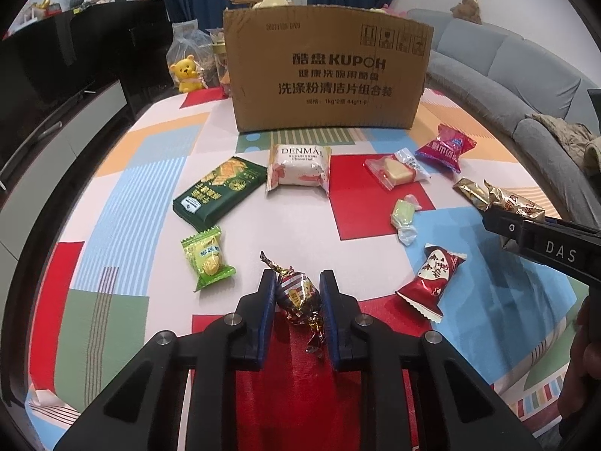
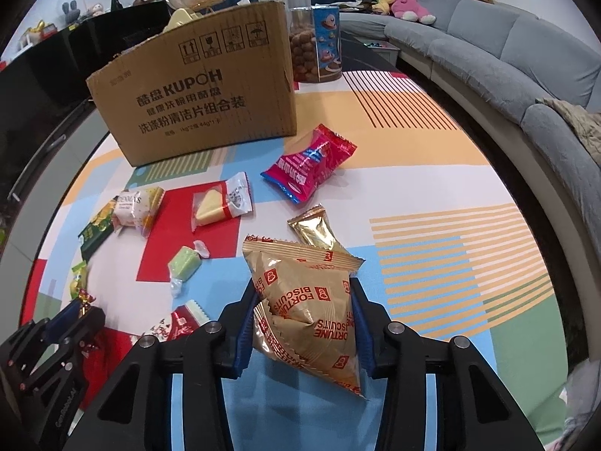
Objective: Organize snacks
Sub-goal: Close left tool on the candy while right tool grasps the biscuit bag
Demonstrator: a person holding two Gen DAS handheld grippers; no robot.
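My left gripper is shut on a foil-wrapped twist candy that rests low on the patterned tablecloth. In the right wrist view my right gripper is shut on a gold Fortune Biscuits bag, which crumples between the blue pads. A small gold sachet lies just beyond it. An open cardboard box stands at the back of the table. Loose snacks lie between: a green cracker pack, a white bun pack, a red packet and a red-blue packet.
A grey sofa curves along the right side and a black cabinet along the left. A jar of chocolate balls and a yellow bear stand beside the box. A striped stretch of cloth lies right of my right gripper.
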